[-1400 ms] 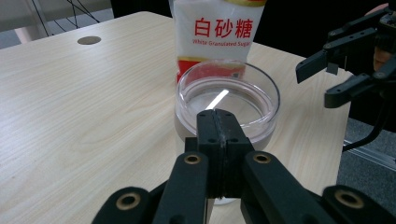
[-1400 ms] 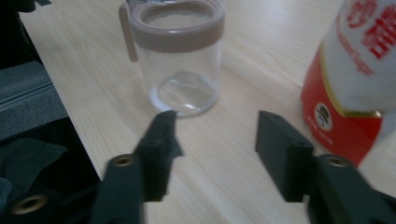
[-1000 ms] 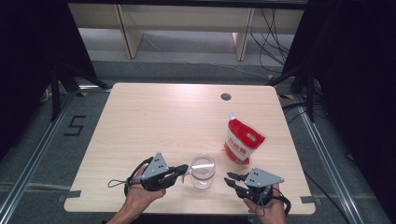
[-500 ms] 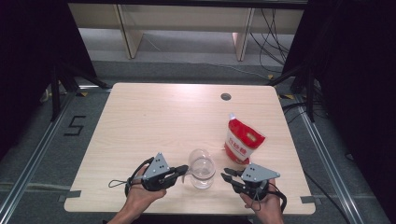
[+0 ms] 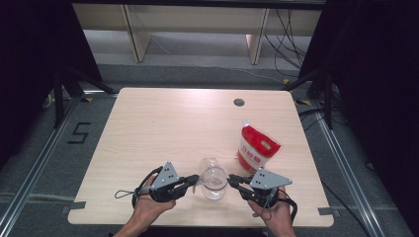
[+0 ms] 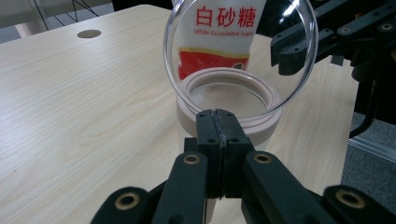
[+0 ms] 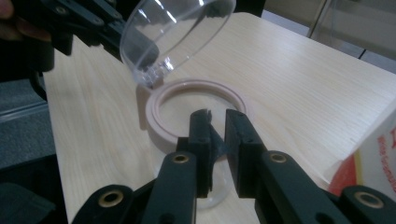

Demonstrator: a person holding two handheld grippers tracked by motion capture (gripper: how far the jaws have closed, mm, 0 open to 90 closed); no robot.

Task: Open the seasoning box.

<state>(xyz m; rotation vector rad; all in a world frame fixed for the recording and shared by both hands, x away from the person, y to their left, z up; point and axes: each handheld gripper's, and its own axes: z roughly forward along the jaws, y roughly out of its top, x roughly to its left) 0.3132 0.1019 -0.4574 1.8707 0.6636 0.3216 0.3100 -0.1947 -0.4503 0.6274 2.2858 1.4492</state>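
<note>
While the clear hinged lid [image 6: 240, 51] stands raised:
Jar [image 5: 213, 181]: flanked by 2 grippers.
Left gripper [image 5: 193, 180]: jaws pressed together.
Right gripper [image 5: 232, 179]: jaws just closed, nearly together, nothing visibly clamped.
Sugar bag [image 5: 256, 148]: behind, upright.

"白砂糖", "White Granulated Sugar" on bag [image 6: 219, 32]

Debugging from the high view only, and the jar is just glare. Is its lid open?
Observer: Yes. In the left gripper view the clear lid stands up on its hinge above the jar, which has a pink rim.
Operator: Left gripper open?
Observer: Shut, fingers pressed together, right at the near rim.
Operator: What's in the red bag?
Observer: The label reads White Granulated Sugar.
</note>
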